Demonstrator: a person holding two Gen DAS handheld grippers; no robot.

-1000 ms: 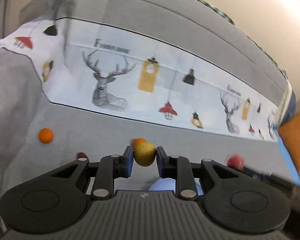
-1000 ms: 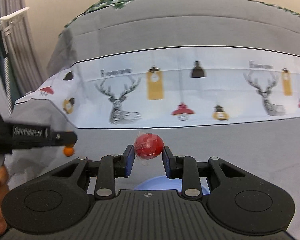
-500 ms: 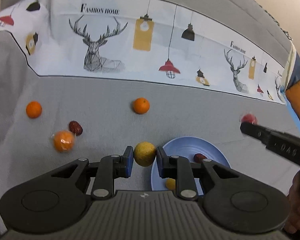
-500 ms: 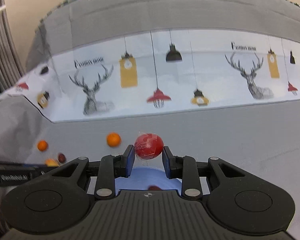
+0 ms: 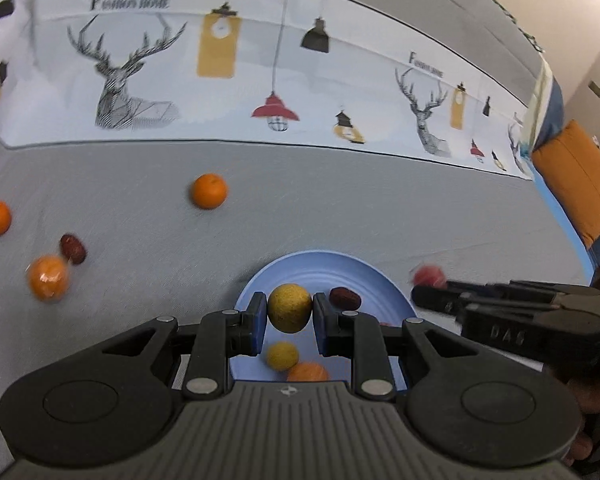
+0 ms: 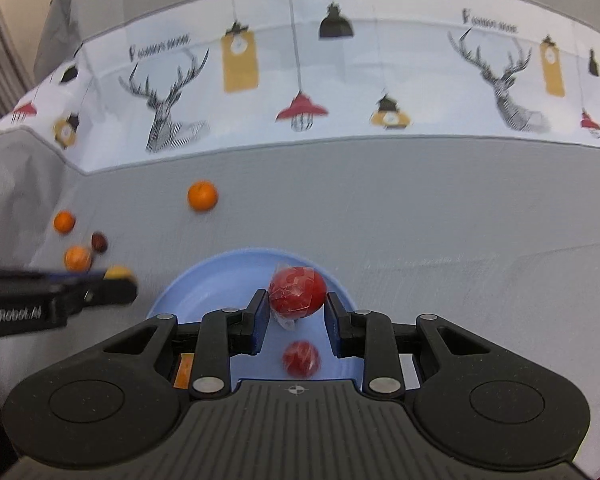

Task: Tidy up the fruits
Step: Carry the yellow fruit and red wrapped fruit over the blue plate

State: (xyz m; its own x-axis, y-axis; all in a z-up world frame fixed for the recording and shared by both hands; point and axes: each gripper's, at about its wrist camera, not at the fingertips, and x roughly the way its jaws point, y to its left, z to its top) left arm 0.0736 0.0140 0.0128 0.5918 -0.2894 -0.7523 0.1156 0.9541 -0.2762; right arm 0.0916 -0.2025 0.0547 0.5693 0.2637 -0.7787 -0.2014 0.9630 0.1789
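While the left gripper (image 5: 290, 322) clamps a yellow fruit (image 5: 289, 307) at lower centre of the left view, the blue plate (image 5: 374, 286) beneath holds a second yellow ball (image 5: 283, 355), a date (image 5: 344, 298) and an orange piece (image 5: 308, 372); three oranges (image 5: 208, 191) and another date (image 5: 73, 248) lie at left on the grey cloth (image 5: 340, 208). In the right view, the right gripper (image 6: 298, 312) grips a wrapped red fruit (image 6: 297, 291) over the plate (image 6: 204, 280), above another red fruit (image 6: 301, 358).
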